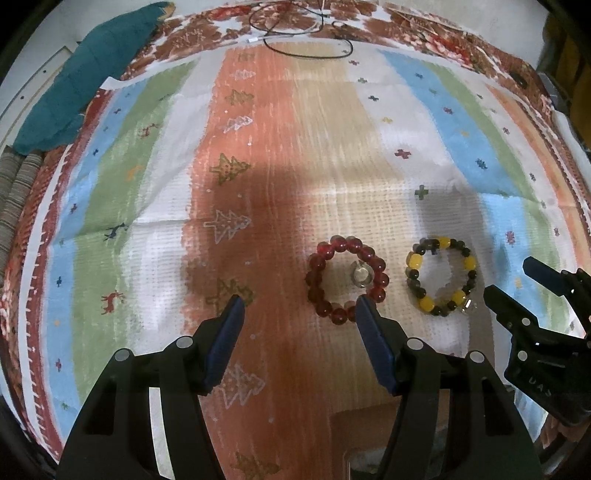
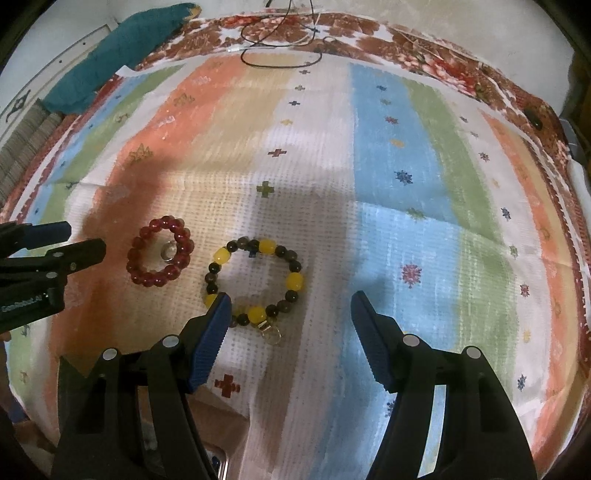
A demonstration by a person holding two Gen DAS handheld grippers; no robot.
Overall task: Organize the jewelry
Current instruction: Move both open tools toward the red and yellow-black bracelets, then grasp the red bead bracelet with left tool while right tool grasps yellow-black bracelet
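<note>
A red bead bracelet [image 1: 347, 278] lies flat on the striped cloth [image 1: 258, 166] with a small silver ring [image 1: 361, 276] inside its loop. A yellow-and-dark bead bracelet [image 1: 441, 281] lies just right of it, with a small metal clasp charm [image 1: 468, 305] at its near edge. My left gripper [image 1: 299, 308] is open and empty, its right fingertip touching the red bracelet's near edge. My right gripper [image 2: 290, 304] is open and empty, its left fingertip over the near-left edge of the yellow bracelet [image 2: 255, 282]. The red bracelet [image 2: 159, 256] and ring [image 2: 168, 251] lie to its left.
A teal cloth [image 1: 92, 70] lies bunched at the far left. Black and white cables [image 1: 295, 33] loop at the far edge of the floral cover [image 1: 424, 33]. A small dark object [image 2: 534, 120] sits at the far right edge. The right gripper's body [image 1: 539, 332] stands close beside the yellow bracelet.
</note>
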